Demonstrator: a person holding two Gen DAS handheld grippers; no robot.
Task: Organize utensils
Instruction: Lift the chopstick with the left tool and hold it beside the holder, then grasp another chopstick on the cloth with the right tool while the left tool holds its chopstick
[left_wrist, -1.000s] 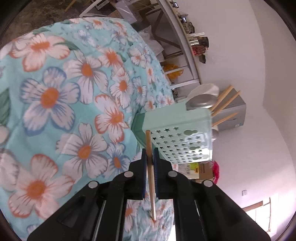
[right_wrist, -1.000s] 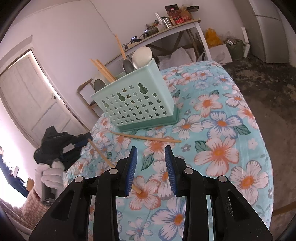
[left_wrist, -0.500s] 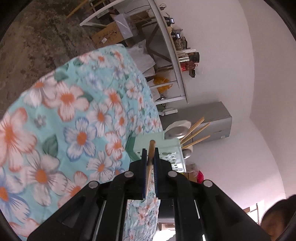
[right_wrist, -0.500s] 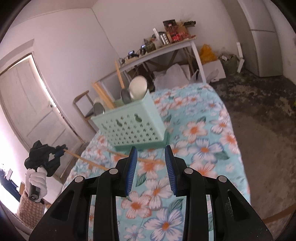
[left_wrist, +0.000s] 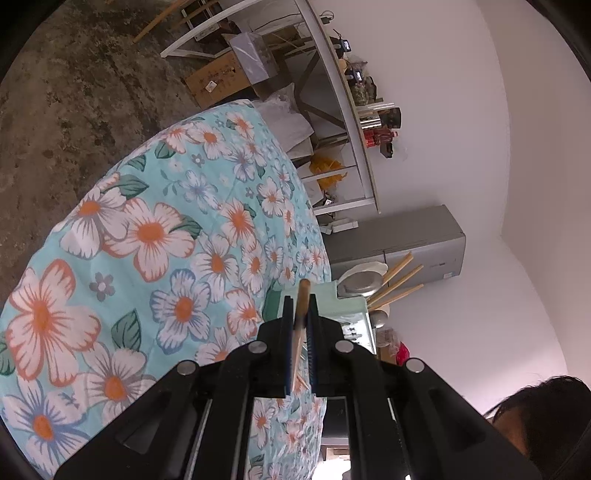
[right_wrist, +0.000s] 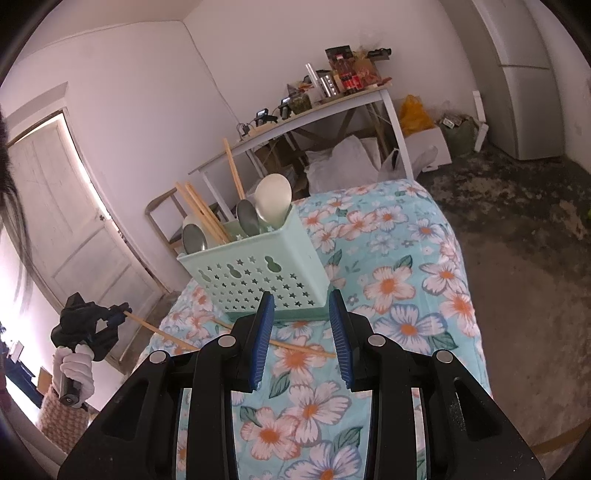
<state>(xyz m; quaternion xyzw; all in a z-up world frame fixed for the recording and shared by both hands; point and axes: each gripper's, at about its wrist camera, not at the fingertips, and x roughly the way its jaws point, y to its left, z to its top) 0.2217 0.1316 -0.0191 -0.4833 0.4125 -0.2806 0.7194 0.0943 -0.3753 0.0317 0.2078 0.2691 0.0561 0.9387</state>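
Observation:
My left gripper (left_wrist: 299, 302) is shut on a wooden chopstick (left_wrist: 300, 325), held in the air off the table's left side; it also shows in the right wrist view (right_wrist: 120, 309) with the chopstick (right_wrist: 155, 328) sticking out toward the table. A mint-green perforated basket (right_wrist: 258, 273) stands on the floral tablecloth (right_wrist: 406, 295) and holds several chopsticks (right_wrist: 201, 210) and spoons (right_wrist: 272, 197). The basket also shows in the left wrist view (left_wrist: 345, 308). My right gripper (right_wrist: 301, 325) is open and empty, above the cloth just before the basket. Another chopstick (right_wrist: 295, 345) lies on the cloth under it.
A white shelf table (right_wrist: 314, 110) with bottles and clutter stands behind the table. A grey fridge (right_wrist: 524, 92) is at the back right, a door (right_wrist: 66, 221) at the left. Bags and boxes (right_wrist: 369, 162) sit on the rough floor.
My left gripper has lifted the chopstick up off the cloth and drawn back from the basket. My right gripper has also risen and pulled back, still open.

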